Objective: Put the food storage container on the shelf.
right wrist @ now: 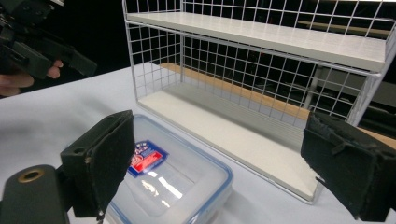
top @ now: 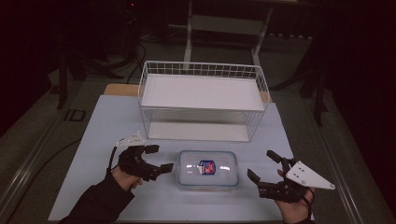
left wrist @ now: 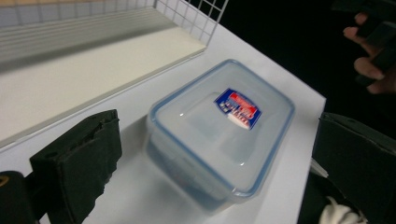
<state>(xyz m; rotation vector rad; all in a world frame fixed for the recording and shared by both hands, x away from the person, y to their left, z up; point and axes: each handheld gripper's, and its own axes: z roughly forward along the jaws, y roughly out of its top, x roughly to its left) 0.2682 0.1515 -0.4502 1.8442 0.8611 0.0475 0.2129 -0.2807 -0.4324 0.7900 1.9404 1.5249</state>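
Clear plastic container (top: 208,169) with a blue-rimmed lid and a red-and-blue label (top: 207,167) is sitting on the pale table (top: 107,121), just in front of the white wire rack (top: 202,100) and between the two grippers. From the high view, the left gripper (top: 156,158) is hovering just beside the container's left end, its jaws standing spread apart with nothing between them. The right gripper (top: 264,166) is waiting a little way off the container's right end, jaws likewise parted and empty, with its grey three-cornered plate (top: 308,175) showing on top.

The left gripper view is looking down over the lid (left wrist: 224,128), making the label's (left wrist: 237,108) shape plain, though its print is too blurred to read; the rack's lower board (left wrist: 88,70) is lying beyond, and fingers (left wrist: 369,67) of the other hand are showing at the top right. The right gripper view is giving what the overhead cannot: the rack (right wrist: 261,60) seen from the side, with its mesh walls and an upper shelf (right wrist: 280,39) standing above a lower board (right wrist: 233,135). The container's (right wrist: 173,186) corner is lying close to that board's front edge, and the left gripper (right wrist: 42,44) is showing far off at the top left.
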